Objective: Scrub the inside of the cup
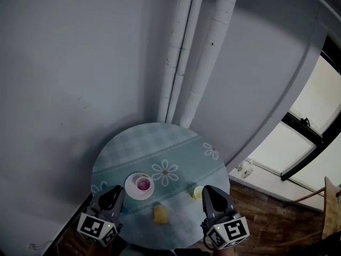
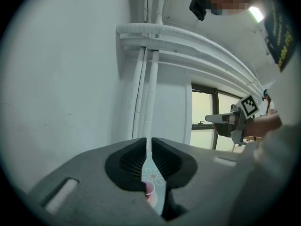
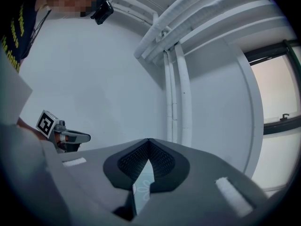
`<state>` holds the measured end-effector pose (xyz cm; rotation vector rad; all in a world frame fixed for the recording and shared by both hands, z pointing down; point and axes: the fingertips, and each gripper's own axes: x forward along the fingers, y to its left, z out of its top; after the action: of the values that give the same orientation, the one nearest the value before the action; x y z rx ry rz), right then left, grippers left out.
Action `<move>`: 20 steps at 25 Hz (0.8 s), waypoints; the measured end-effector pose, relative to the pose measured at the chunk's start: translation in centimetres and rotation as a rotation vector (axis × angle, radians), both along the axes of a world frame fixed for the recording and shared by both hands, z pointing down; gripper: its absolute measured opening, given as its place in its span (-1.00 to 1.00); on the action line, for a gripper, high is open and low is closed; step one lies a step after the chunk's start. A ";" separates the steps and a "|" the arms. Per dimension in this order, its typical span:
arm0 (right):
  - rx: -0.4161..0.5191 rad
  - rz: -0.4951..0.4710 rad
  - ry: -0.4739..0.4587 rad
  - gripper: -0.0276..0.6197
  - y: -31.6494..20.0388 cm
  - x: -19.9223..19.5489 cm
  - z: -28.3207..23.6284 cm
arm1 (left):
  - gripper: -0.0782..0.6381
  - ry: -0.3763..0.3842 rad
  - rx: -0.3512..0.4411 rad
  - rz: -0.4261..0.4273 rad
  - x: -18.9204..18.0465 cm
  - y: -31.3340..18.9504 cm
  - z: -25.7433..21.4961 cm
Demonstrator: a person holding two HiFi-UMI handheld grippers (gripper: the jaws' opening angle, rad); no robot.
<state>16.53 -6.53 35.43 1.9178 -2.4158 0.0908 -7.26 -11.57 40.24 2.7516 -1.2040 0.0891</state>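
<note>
Pink cup [image 1: 143,184] on white saucer [image 1: 130,190], yellow cup [image 1: 197,192] – contents unclear

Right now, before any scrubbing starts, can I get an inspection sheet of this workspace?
Surface: round table, flowered cloth.
Job's things: pink cup on white saucer; yellow sponge lying apart.
Clutter: small yellow-green thing, too small to identify.
Grippers: left gripper fingers a slit apart, empty; right gripper shut, empty.
Cables: nothing seen.
Surroundings: wall pipes, window, wood floor.
</note>
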 end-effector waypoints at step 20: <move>-0.016 0.085 0.031 -0.90 -1.4 -2.1 -0.9 | -0.69 0.000 -0.041 0.153 0.4 -1.9 1.6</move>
<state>14.47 -7.89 34.57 1.9992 -2.3077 0.0835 -6.83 -13.50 41.82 2.8038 -0.9794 0.1277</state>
